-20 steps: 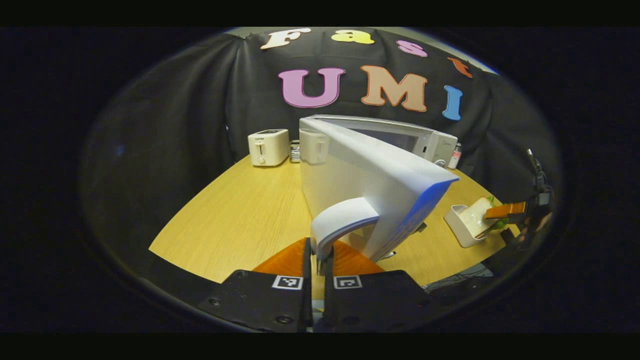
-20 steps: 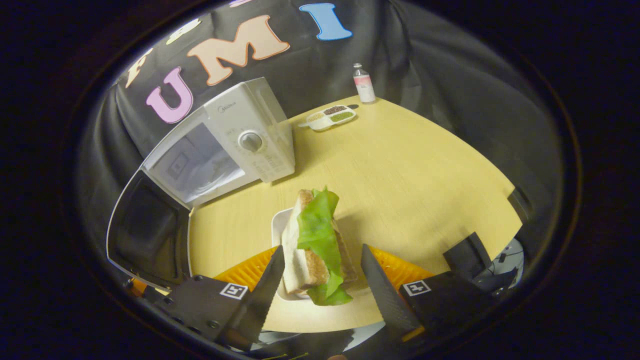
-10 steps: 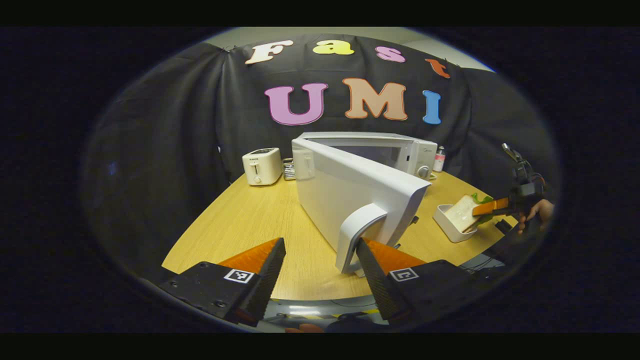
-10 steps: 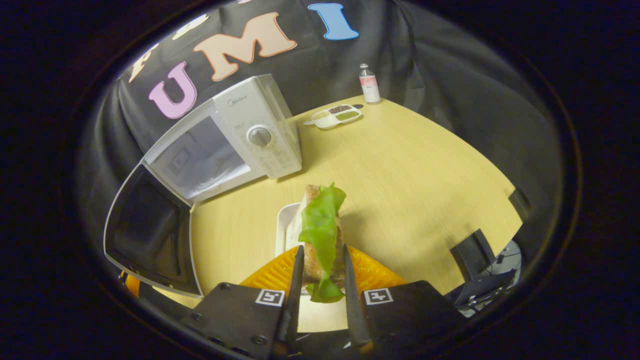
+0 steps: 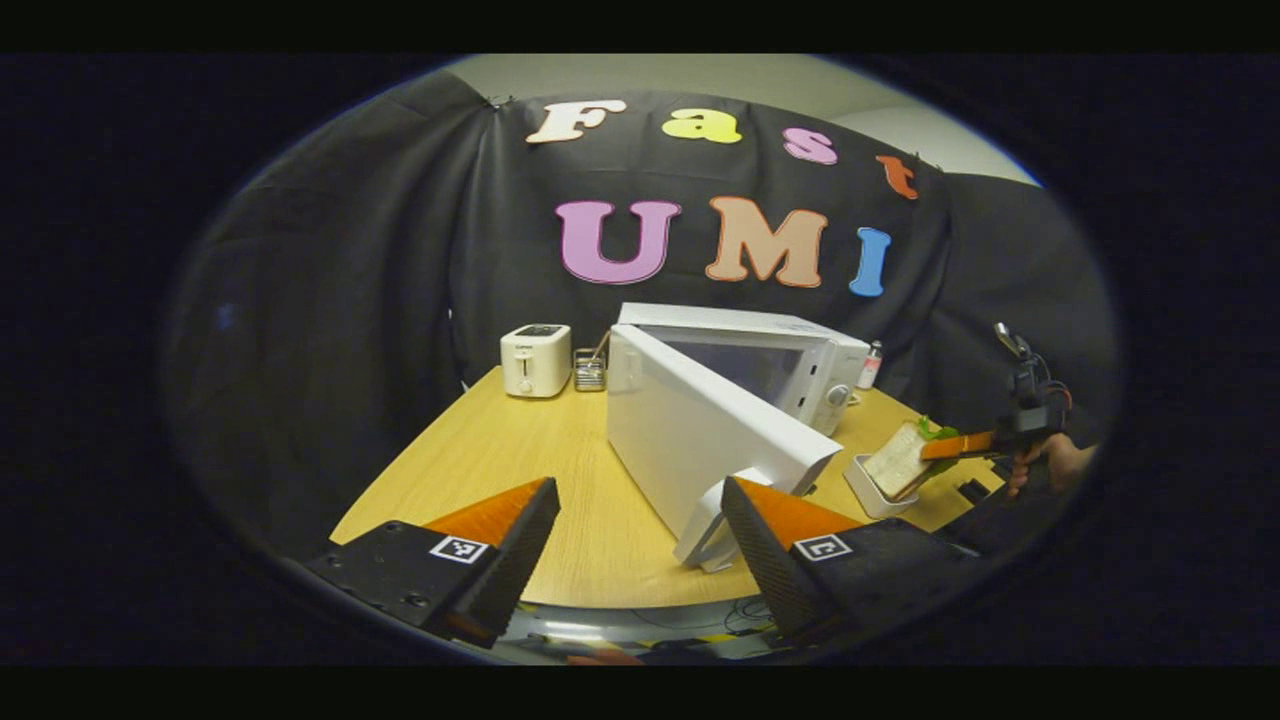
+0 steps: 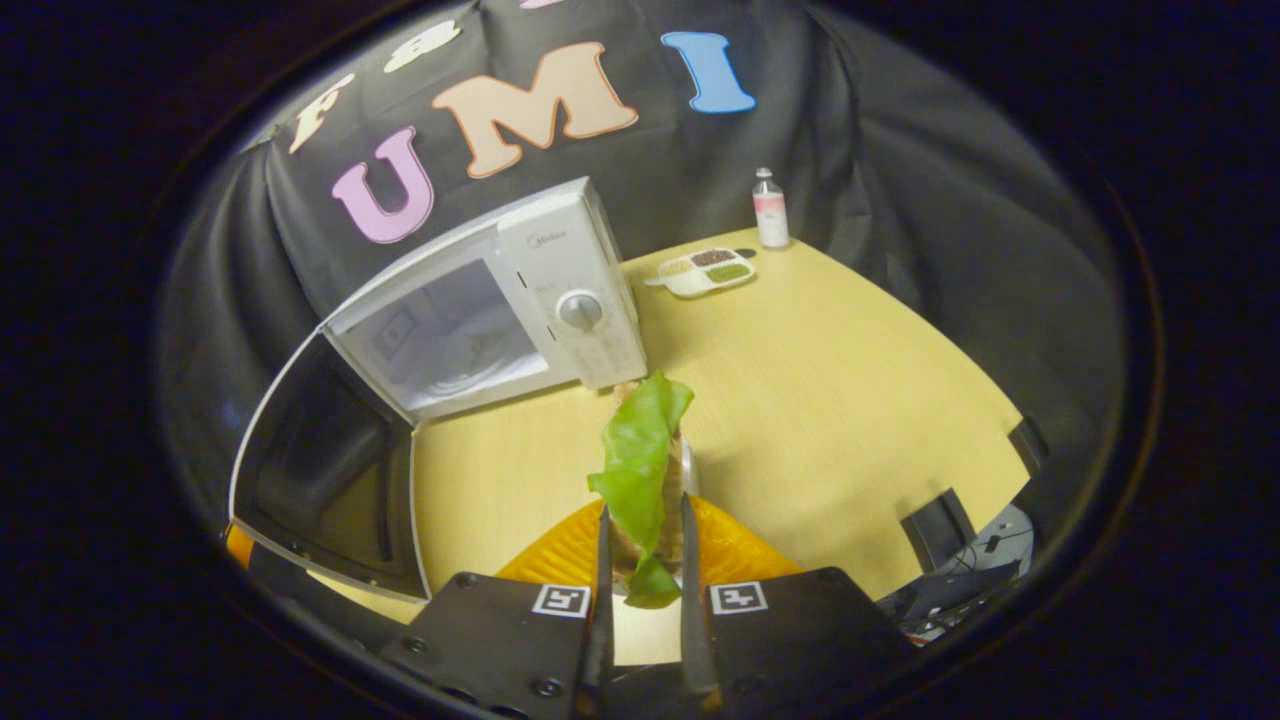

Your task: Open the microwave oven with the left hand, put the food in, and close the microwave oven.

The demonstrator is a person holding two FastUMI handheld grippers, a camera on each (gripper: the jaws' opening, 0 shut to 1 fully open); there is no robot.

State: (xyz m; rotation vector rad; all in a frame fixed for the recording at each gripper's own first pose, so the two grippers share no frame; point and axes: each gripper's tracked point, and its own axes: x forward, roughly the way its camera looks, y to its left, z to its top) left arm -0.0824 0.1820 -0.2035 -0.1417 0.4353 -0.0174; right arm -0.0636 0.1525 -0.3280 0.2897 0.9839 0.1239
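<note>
toaster (image 5: 536, 360) left of microwave (image 5: 745, 365)

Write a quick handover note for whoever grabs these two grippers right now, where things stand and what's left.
Left gripper: open, off the door handle.
Right gripper: shut on the sandwich, held above its white tray on the table.
Microwave: door swung wide open, cavity facing the sandwich side.
Done: door opened, food gripped.
Left: carry the sandwich into the cavity, release, pull the right gripper out, then close the door.
</note>
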